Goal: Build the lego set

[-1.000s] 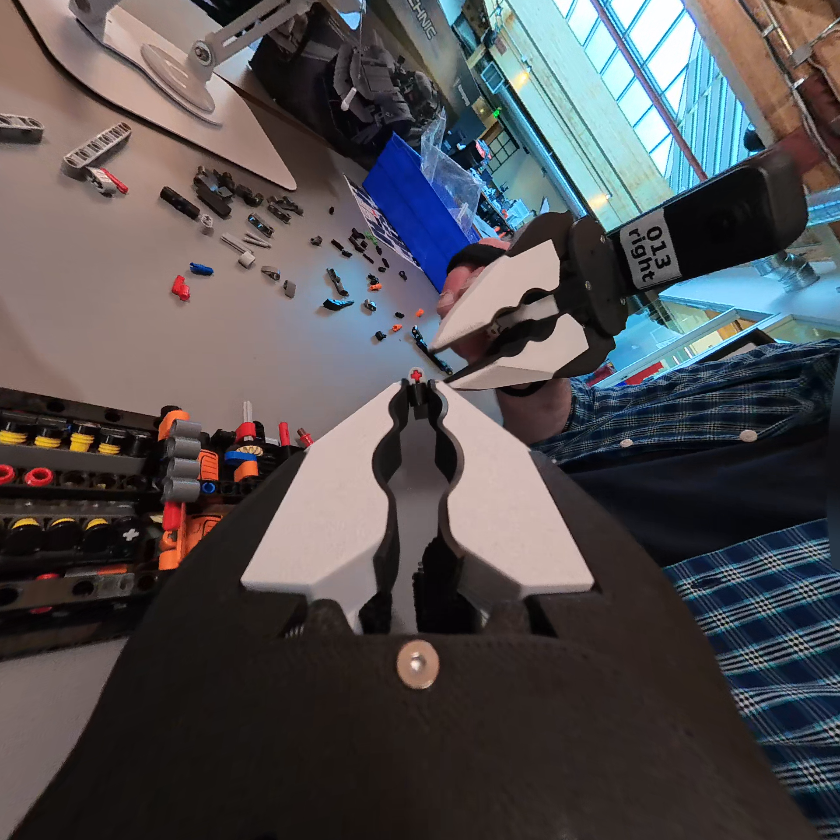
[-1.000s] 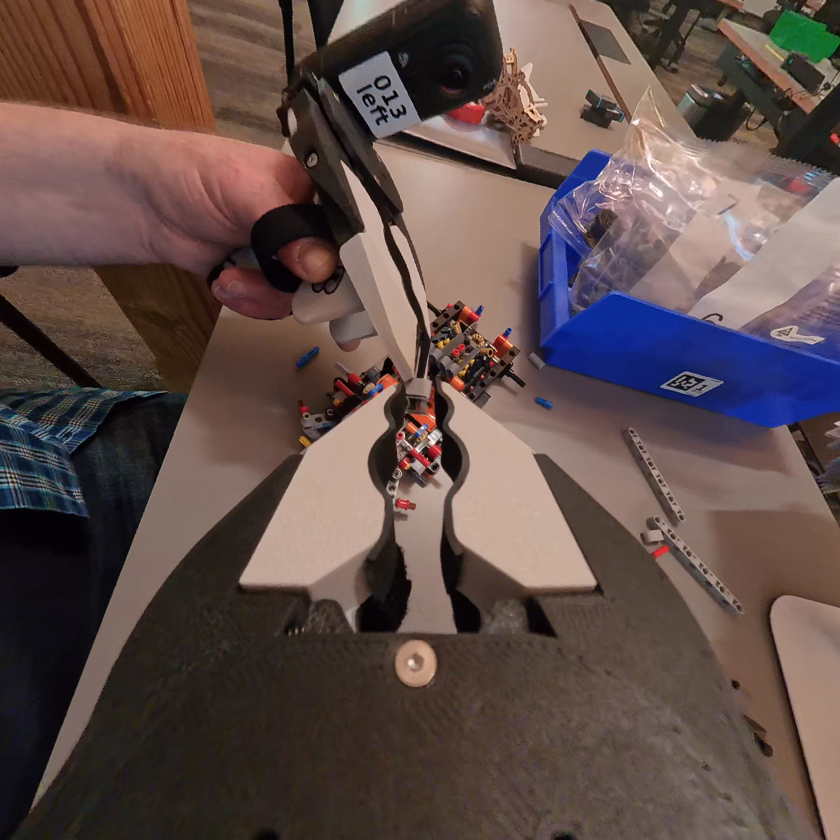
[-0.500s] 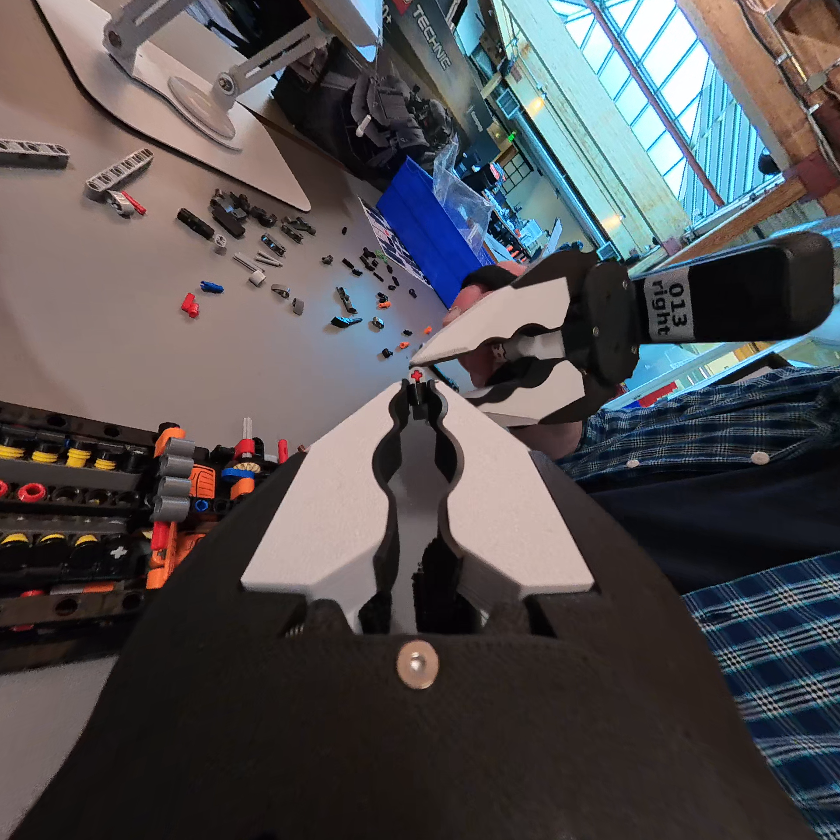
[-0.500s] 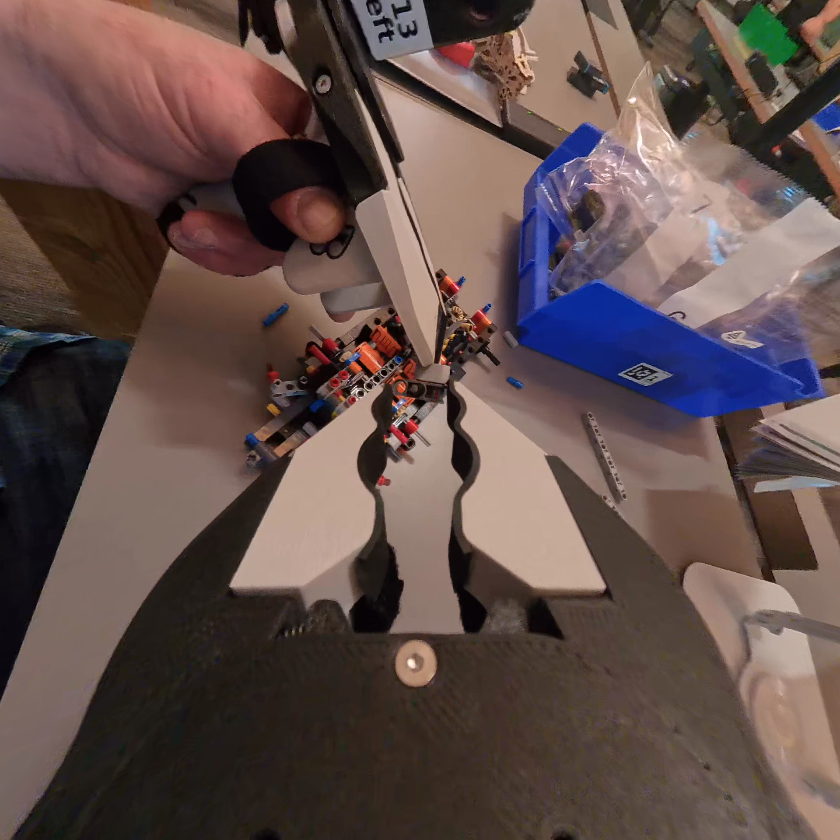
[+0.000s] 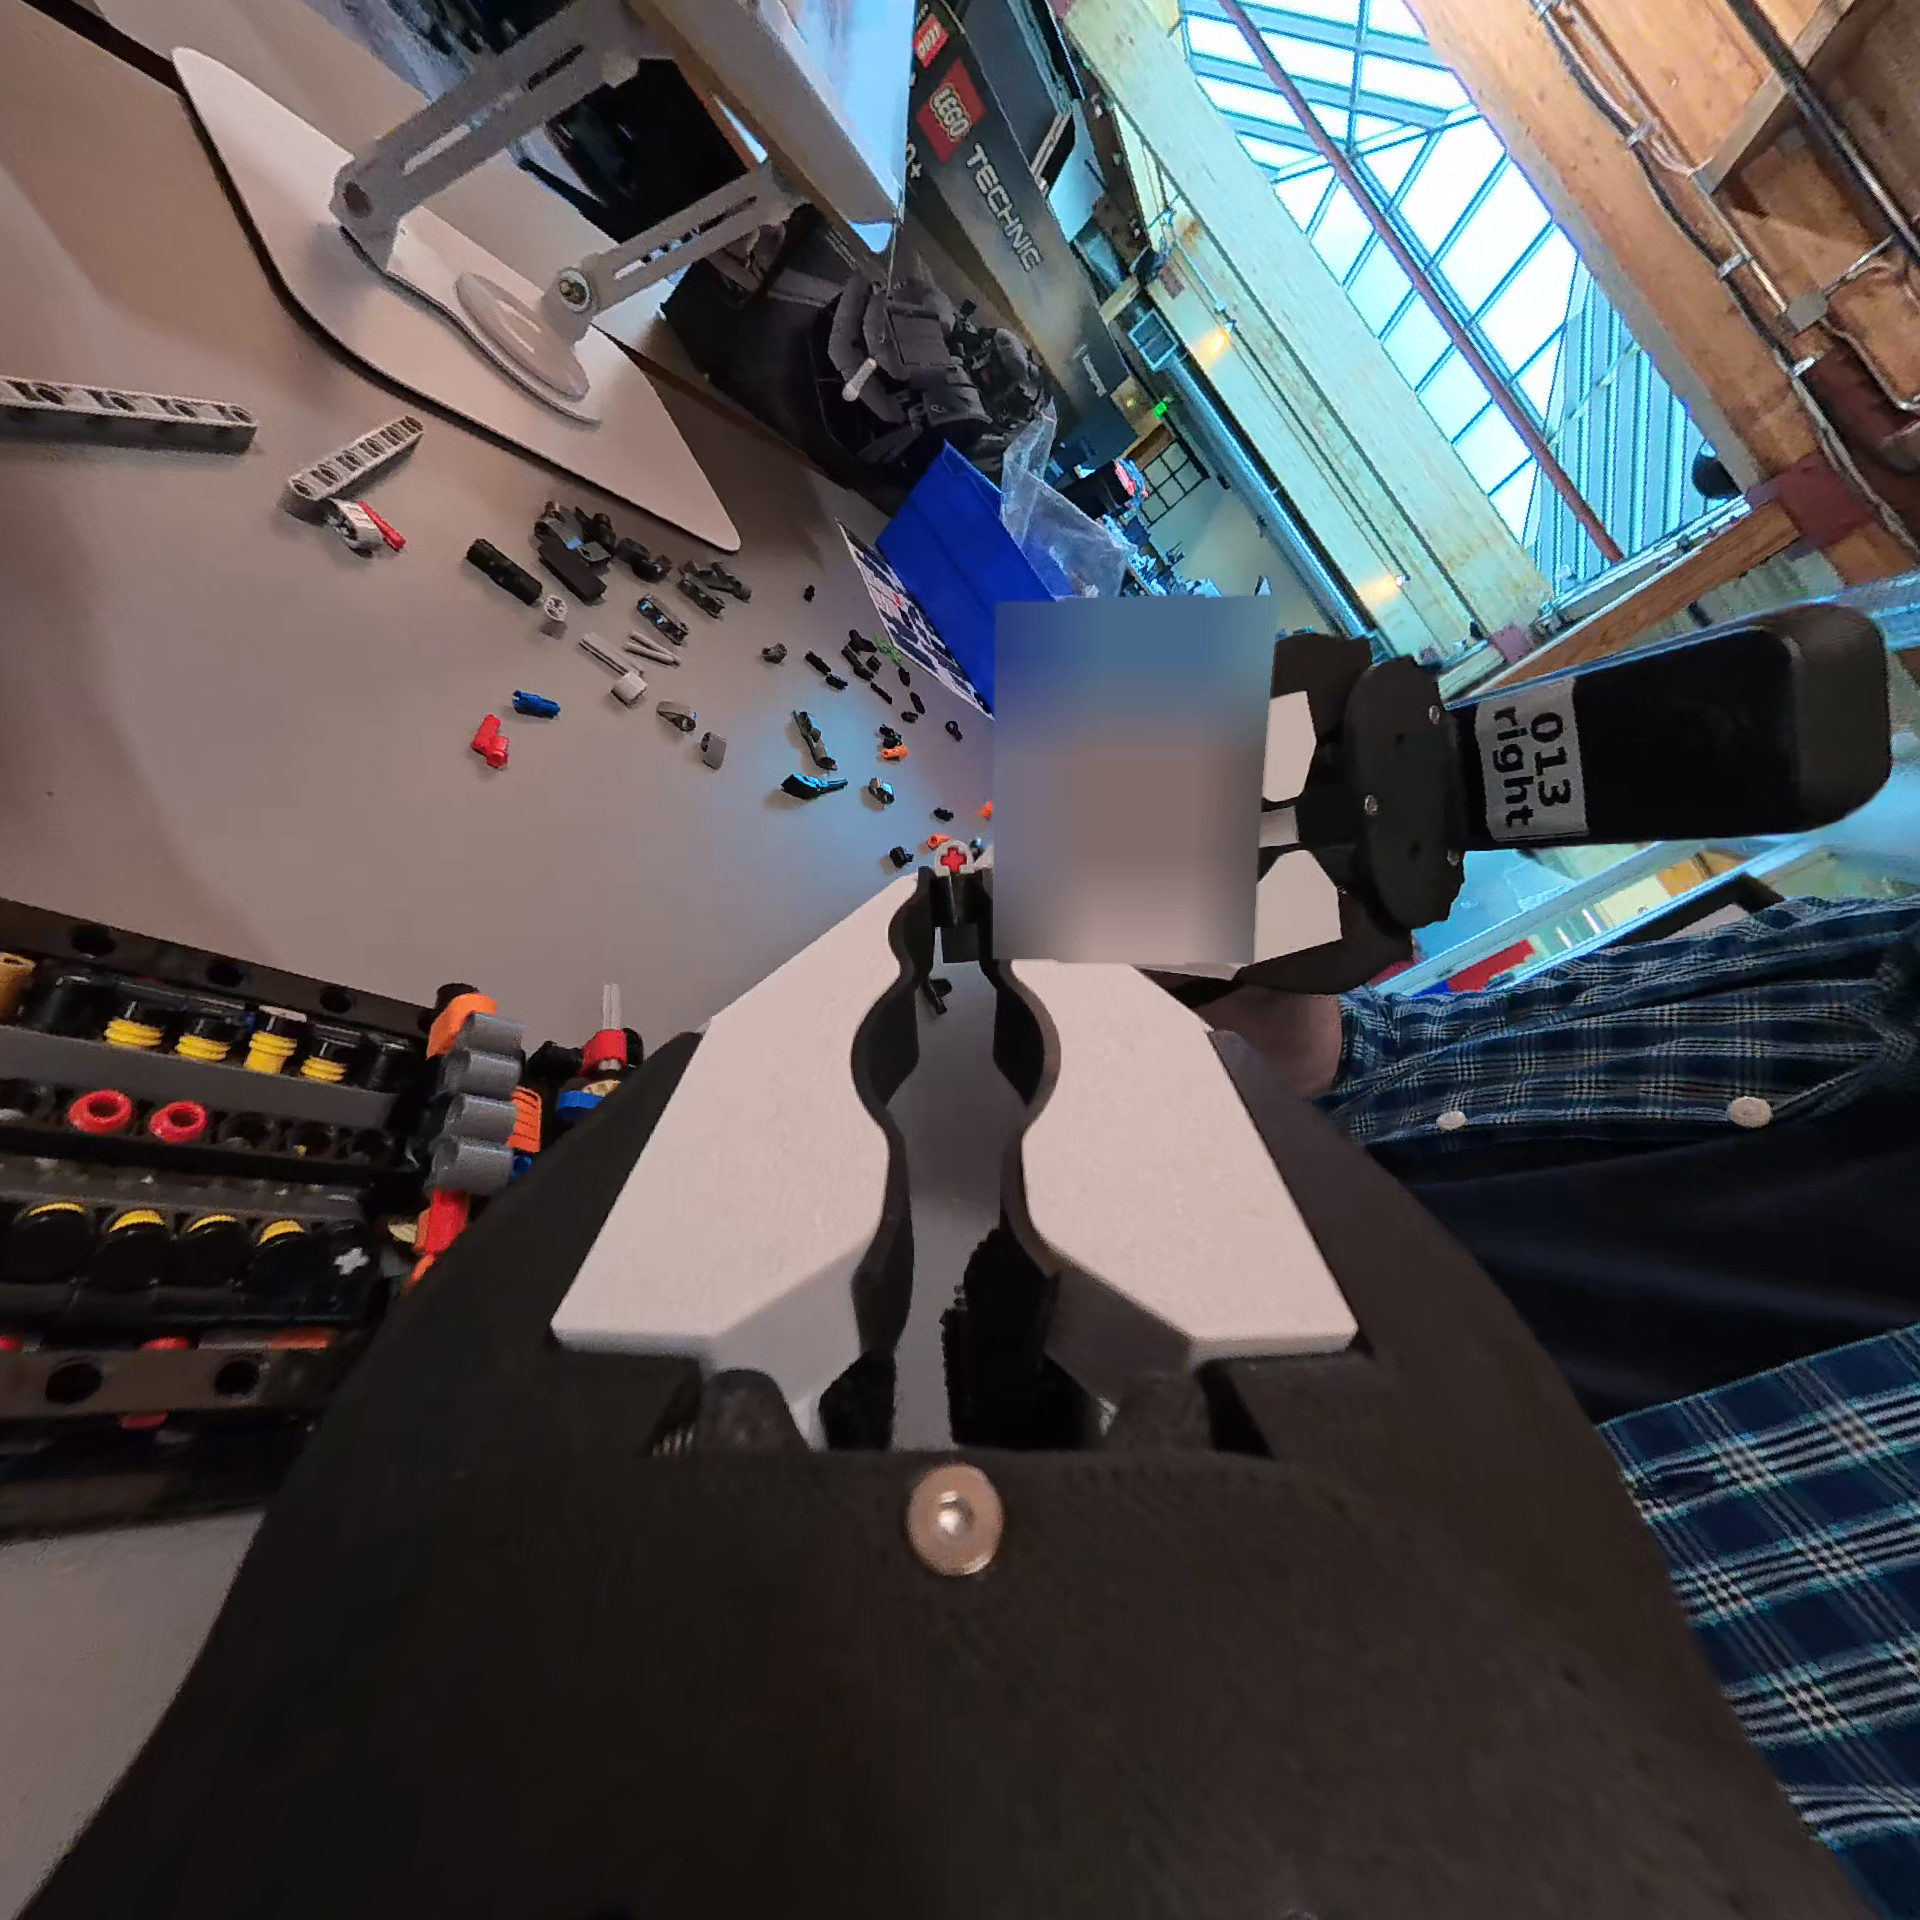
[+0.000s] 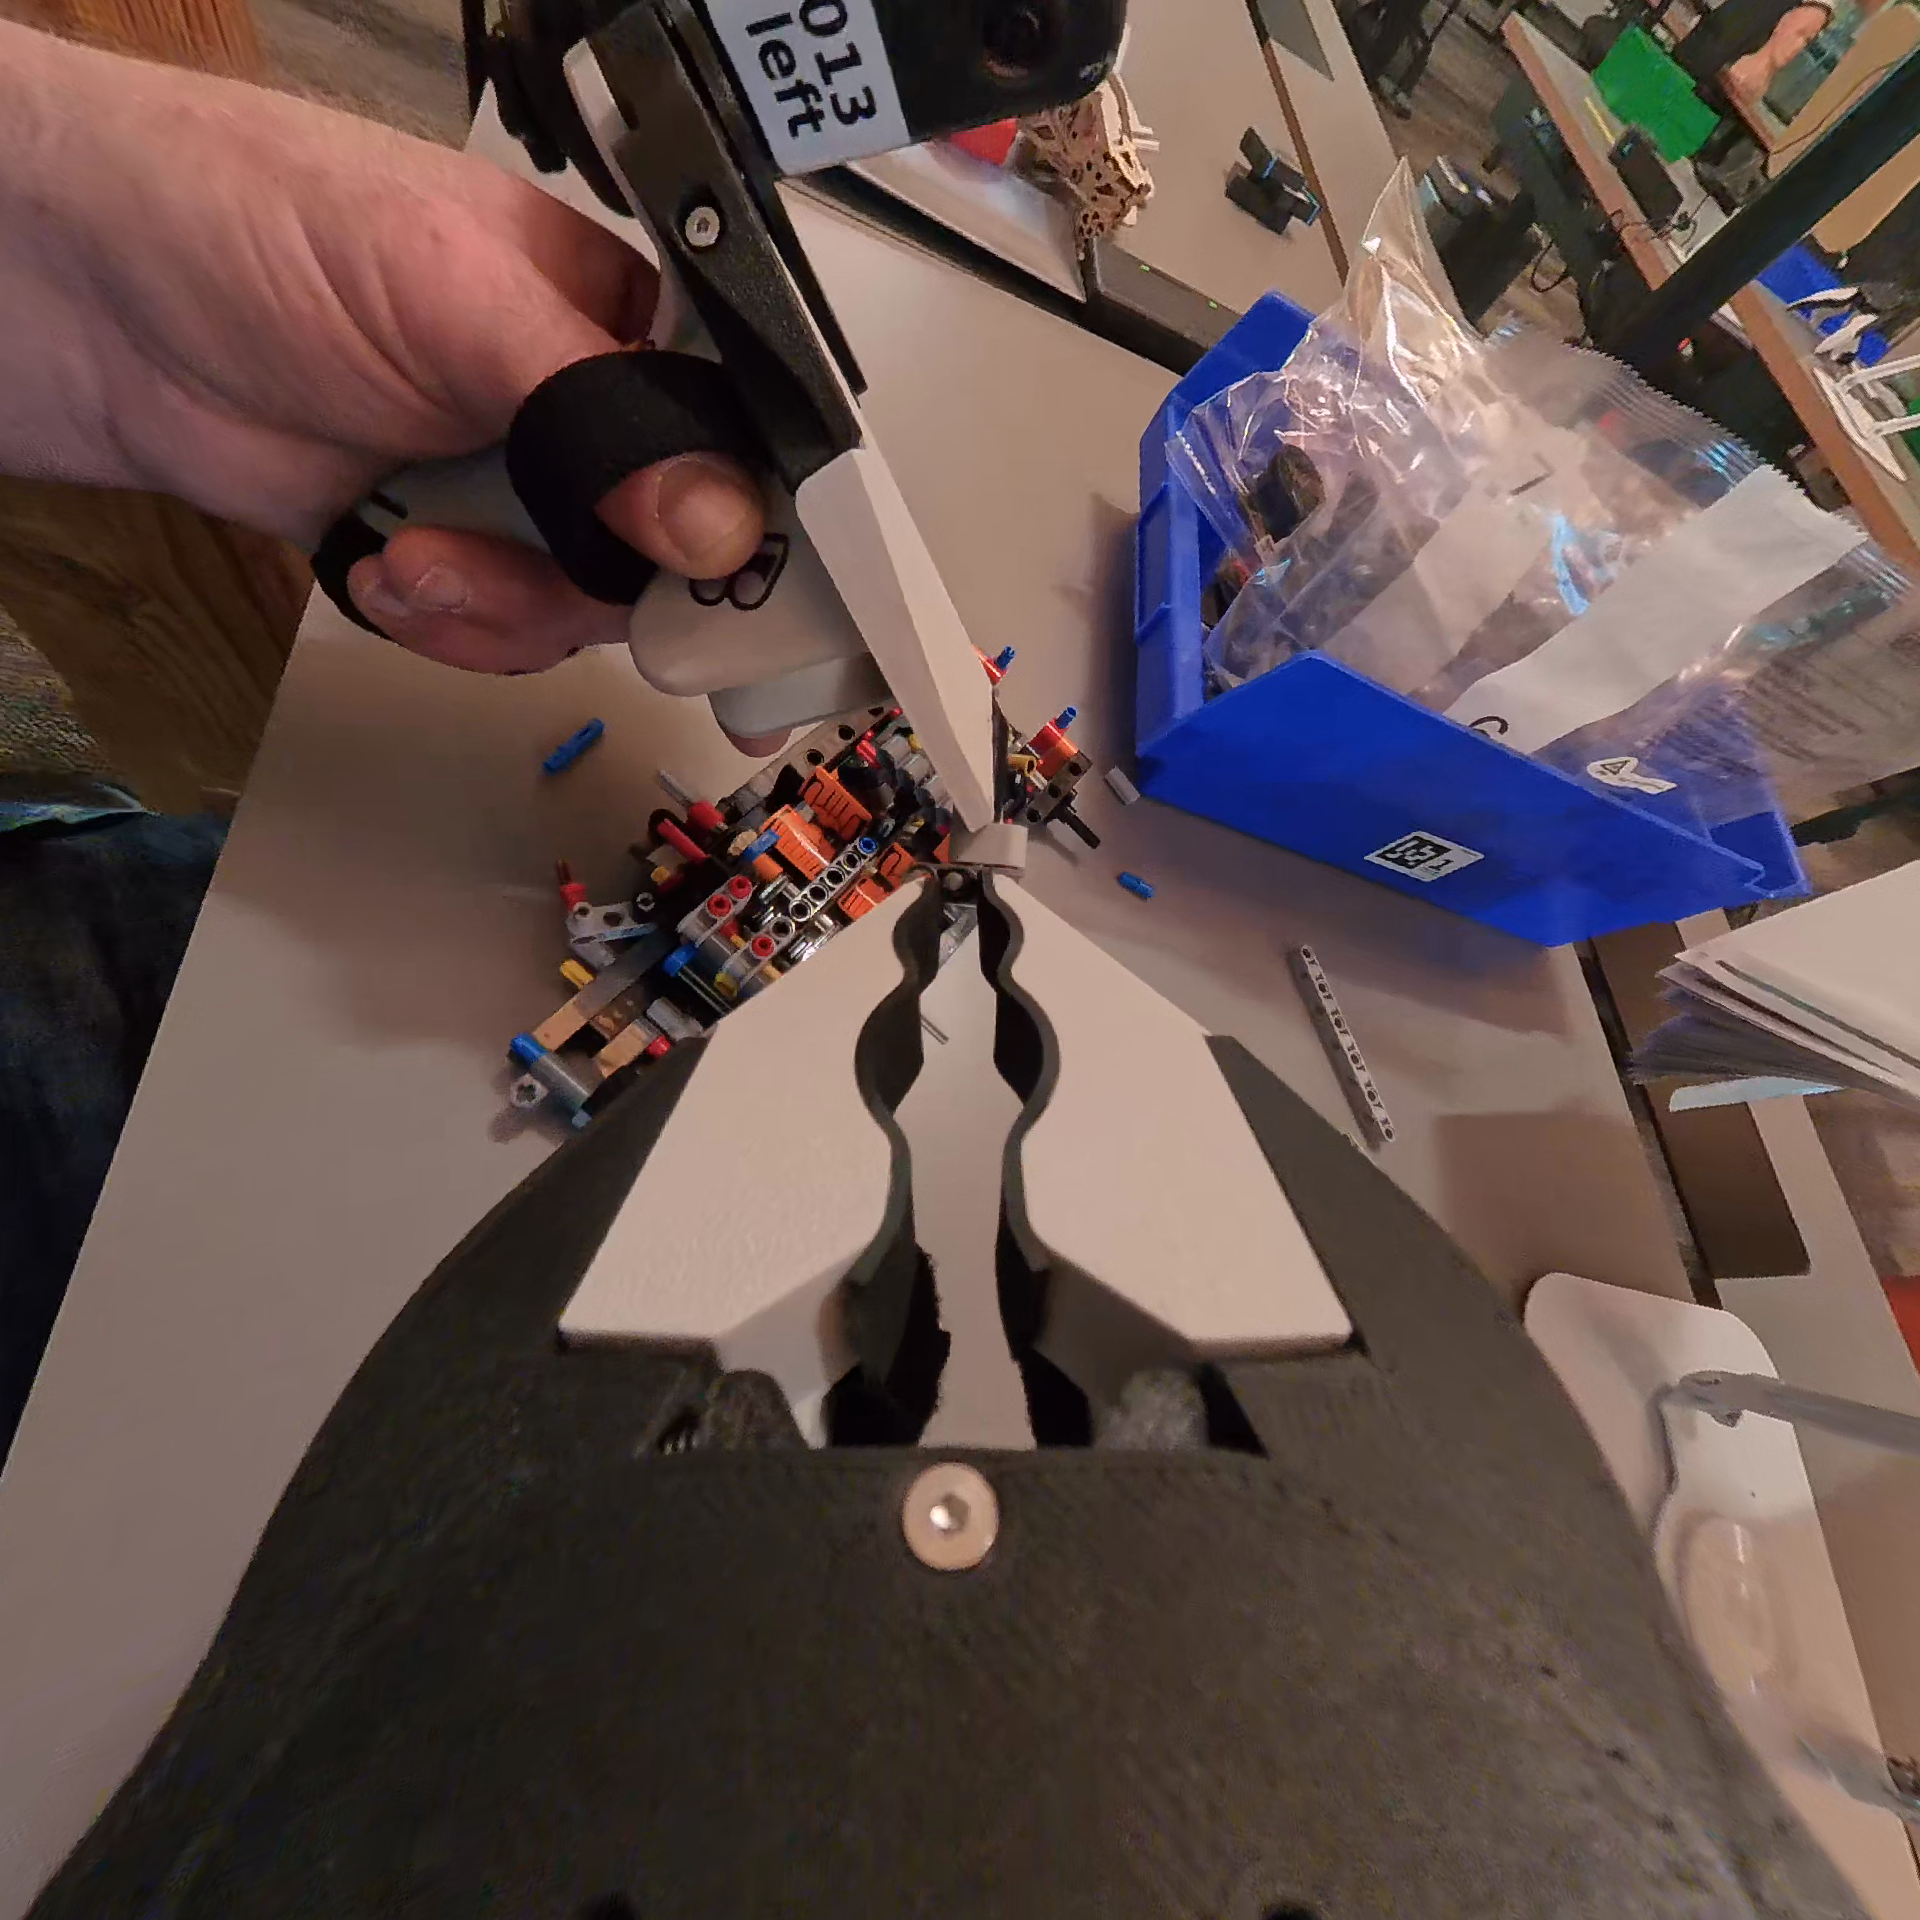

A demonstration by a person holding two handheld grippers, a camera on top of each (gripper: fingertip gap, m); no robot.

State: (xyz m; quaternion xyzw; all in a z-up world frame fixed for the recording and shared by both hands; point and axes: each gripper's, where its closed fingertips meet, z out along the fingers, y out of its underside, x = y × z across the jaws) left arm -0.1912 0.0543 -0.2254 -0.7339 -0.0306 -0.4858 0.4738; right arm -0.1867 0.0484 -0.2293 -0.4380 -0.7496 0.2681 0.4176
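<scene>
My left gripper (image 5: 951, 904) is shut on a small grey piece with a red cross axle (image 5: 952, 860) and holds it above the table. In the right wrist view the left gripper comes down from the upper left with that grey piece (image 6: 1003, 844) at its tips. My right gripper (image 6: 951, 883) is pinched on a small black piece (image 6: 952, 881) that meets the grey piece from below. The part-built Lego model (image 6: 790, 904) lies on the table just behind; it also shows in the left wrist view (image 5: 208, 1174). A blurred patch hides the right gripper's tips there.
A blue bin (image 6: 1403, 790) with plastic bags stands at the right. Long grey beams (image 6: 1345, 1039) and a blue pin (image 6: 574, 745) lie loose. Several small loose parts (image 5: 644, 623) are scattered beyond. A white stand base (image 5: 499, 312) and a paper stack (image 6: 1808, 997) sit at the edges.
The right gripper opened half a second ago and has closed again at the grey piece. The left gripper kept its hold and has come nearer the right one.
</scene>
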